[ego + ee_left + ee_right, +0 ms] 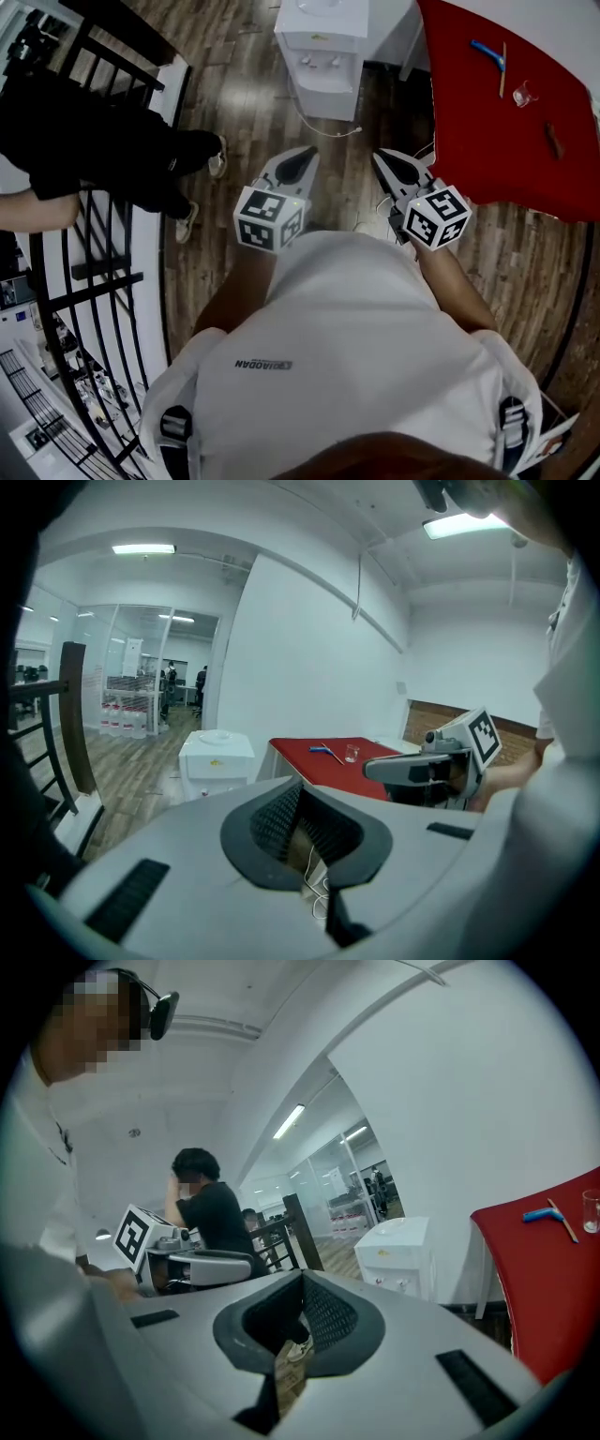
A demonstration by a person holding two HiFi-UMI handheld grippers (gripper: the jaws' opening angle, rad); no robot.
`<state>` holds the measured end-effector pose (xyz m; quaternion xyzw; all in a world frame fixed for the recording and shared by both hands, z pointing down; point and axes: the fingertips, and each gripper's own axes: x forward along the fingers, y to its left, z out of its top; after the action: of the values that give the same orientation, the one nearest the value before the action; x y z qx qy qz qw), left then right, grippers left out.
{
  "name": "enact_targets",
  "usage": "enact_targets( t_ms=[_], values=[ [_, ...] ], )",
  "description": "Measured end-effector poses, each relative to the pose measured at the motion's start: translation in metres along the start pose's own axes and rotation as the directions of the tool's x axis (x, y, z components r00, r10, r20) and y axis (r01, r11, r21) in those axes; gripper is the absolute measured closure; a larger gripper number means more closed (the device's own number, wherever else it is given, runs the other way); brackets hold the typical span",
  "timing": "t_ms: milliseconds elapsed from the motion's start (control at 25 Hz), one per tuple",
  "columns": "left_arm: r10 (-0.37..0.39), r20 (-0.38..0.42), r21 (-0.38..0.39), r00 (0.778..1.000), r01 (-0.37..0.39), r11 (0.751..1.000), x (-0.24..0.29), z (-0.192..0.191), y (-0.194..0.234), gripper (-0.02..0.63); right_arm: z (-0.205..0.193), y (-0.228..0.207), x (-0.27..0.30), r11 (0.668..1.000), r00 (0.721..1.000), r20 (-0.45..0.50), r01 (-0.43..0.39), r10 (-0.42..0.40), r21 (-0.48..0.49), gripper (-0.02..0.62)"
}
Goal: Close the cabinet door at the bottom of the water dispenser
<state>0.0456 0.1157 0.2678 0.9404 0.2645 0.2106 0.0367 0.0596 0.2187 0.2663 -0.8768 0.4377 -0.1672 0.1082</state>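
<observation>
The white water dispenser (323, 56) stands on the wood floor ahead, seen from above; its bottom cabinet door does not show in the head view. It also appears small and far off as the dispenser (216, 761) in the left gripper view and the dispenser (398, 1255) in the right gripper view. My left gripper (305, 157) and right gripper (382, 159) are held side by side at chest height, pointing toward it and well short of it. Both pairs of jaws meet at the tips with nothing between them, as the left gripper (298, 785) and right gripper (302, 1277) show close up.
A red table (506, 103) stands at the right with a blue tool (487, 52) and a small glass (523, 94) on it. A person in black (112, 150) stands at the left by a black railing (94, 281). A white cable (328, 131) lies before the dispenser.
</observation>
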Motion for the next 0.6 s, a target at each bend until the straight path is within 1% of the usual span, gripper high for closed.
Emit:
enact_targets(
  t_ms=[160, 320, 480, 600],
  values=[
    [-0.017, -0.016, 0.022, 1.0, 0.018, 1.0, -0.007, 0.003, 0.018, 0.61, 0.006, 0.012, 0.017, 1.0, 0.999, 0.014, 0.029, -0.029, 0.001, 0.574],
    [-0.035, 0.006, 0.027, 0.999, 0.035, 0.999, -0.013, 0.011, 0.035, 0.611, 0.012, 0.025, 0.033, 0.997, 0.998, 0.012, 0.057, -0.057, -0.053, 0.574],
    [-0.061, 0.01, 0.024, 0.998, 0.061, 0.998, -0.017, 0.014, 0.046, 0.611, 0.01, 0.028, 0.047, 0.995, 0.996, 0.004, 0.093, -0.093, -0.033, 0.574],
    [-0.06, 0.015, 0.027, 0.998, 0.059, 0.998, -0.021, 0.016, 0.059, 0.61, 0.008, 0.031, 0.058, 0.994, 0.995, -0.017, 0.099, -0.1, -0.04, 0.574]
  ],
)
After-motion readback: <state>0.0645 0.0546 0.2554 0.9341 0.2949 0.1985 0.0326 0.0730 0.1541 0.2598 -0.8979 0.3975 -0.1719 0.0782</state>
